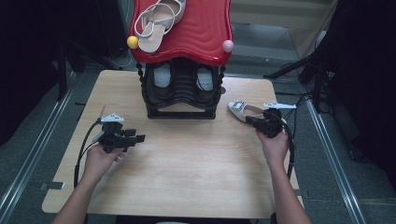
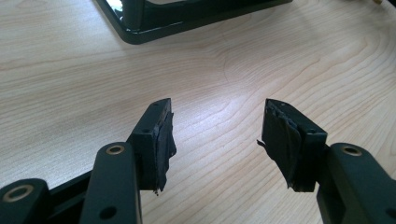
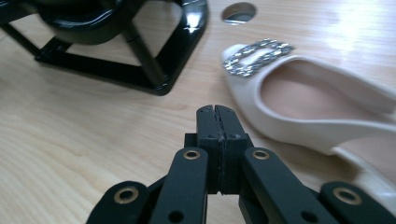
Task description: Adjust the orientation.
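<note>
Looking down from above, a cream shoe [image 1: 243,110] lies on the pale wood-grain table [image 1: 187,163], just beside the right gripper [image 1: 256,121] and near a black shoe rack [image 1: 182,93] with a glossy red ribbed top. Seen from the left gripper [image 2: 217,135], worn black pads stand apart over bare wood. Seen from the right gripper [image 3: 217,122], the jaws are pressed together, empty, beside the shoe's [image 3: 308,102] sparkly buckle.

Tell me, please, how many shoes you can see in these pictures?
4: a strappy sandal on the rack's red top, two shoes inside the black rack, one buckled flat on the table. More may be hidden inside.
</note>
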